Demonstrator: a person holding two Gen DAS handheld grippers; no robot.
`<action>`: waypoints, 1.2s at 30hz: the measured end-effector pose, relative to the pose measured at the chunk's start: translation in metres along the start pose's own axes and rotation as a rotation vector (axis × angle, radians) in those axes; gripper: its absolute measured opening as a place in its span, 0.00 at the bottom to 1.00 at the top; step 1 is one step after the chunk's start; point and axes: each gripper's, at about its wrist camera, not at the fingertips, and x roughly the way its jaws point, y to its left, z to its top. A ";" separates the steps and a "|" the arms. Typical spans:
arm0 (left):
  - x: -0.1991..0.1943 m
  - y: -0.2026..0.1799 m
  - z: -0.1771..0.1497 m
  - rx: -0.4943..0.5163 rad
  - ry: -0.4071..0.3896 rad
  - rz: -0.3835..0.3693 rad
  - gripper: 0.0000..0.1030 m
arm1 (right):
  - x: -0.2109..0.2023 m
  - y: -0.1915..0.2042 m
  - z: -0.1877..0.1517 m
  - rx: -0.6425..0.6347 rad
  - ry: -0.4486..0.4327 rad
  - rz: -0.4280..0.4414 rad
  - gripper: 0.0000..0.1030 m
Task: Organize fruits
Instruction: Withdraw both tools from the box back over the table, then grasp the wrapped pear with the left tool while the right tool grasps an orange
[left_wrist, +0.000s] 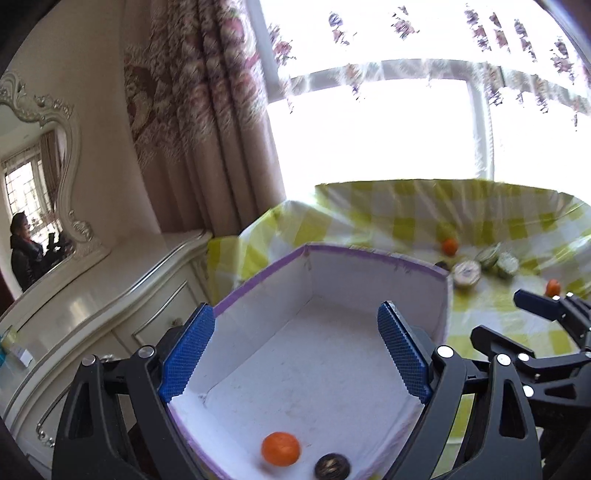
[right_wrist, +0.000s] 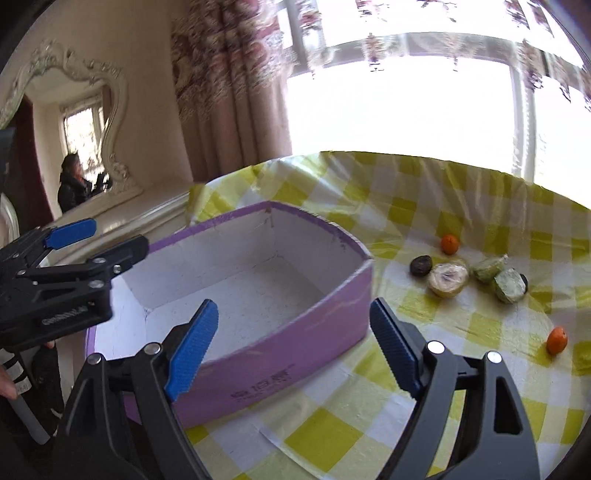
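L gripper (left_wrist: 295, 354) wide, empty, over box (left_wrist: 369, 266); R gripper (right_wrist: 291, 350) wide, empty; far fruit blurred.

Left gripper (left_wrist: 295, 354) is held with jaws spread wide, nothing clamped between the blue pads (left_wrist: 188, 354), and is pitched slightly downward. Right gripper (right_wrist: 291, 350) is likewise held wide open and empty (same slight downward tilt), alongside the left one. A bit of the hand (right_wrist: 7, 380) is seen under the left gripper's body in the right wrist view.
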 end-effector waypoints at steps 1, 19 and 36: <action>-0.008 -0.015 0.006 0.012 -0.054 -0.052 0.84 | -0.004 -0.029 -0.003 0.086 -0.005 -0.029 0.87; 0.182 -0.237 -0.052 0.017 0.315 -0.597 0.84 | 0.033 -0.288 -0.043 0.406 0.204 -0.553 0.81; 0.246 -0.242 -0.034 -0.125 0.410 -0.492 0.86 | 0.068 -0.291 -0.024 0.285 0.272 -0.673 0.40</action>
